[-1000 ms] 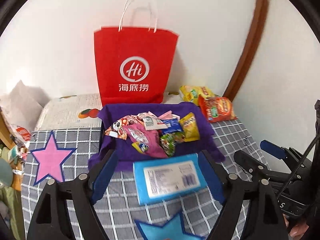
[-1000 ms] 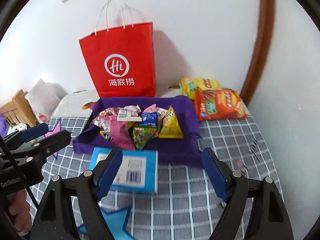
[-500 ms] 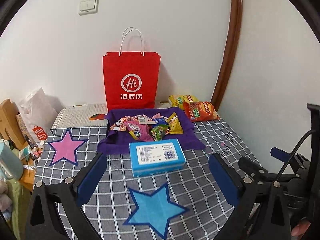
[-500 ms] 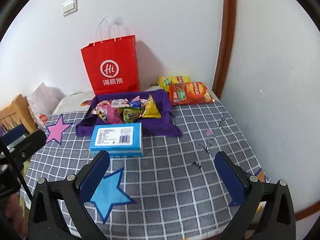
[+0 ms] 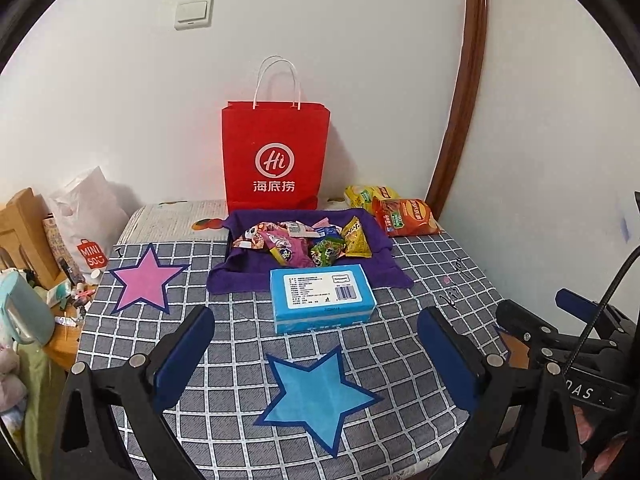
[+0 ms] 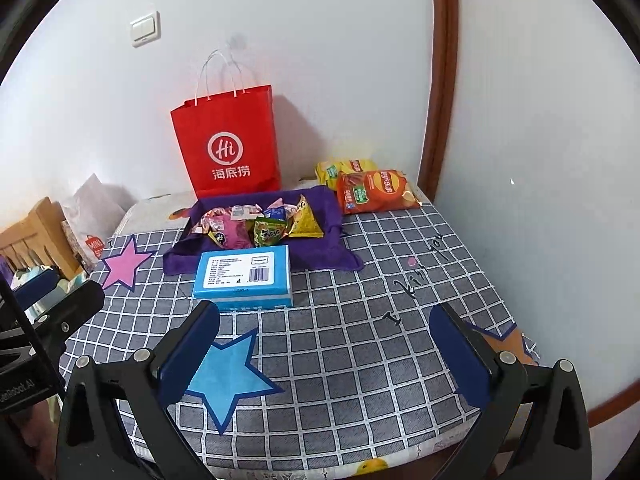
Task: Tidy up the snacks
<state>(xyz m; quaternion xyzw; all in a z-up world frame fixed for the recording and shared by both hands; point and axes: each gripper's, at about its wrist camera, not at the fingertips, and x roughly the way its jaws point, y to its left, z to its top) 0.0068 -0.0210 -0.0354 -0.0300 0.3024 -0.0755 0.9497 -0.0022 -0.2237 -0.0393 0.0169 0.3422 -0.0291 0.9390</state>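
One blue box (image 5: pixel 322 298) lies on the checked cloth (image 5: pixel 400 344) just before one purple tray (image 5: pixel 376 228) of snack packets (image 5: pixel 304 242) (uncountable); two chip bags (image 5: pixel 406 218) behind. Left gripper (image 5: pixel 316 350) and right gripper (image 6: pixel 326 344) gape wide, empty.

Left gripper (image 5: pixel 316 344) and right gripper (image 6: pixel 324 340) hang side by side, jaws wide.

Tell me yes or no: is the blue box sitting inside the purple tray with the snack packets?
No, the blue box lies on the checked cloth just in front of the purple tray.
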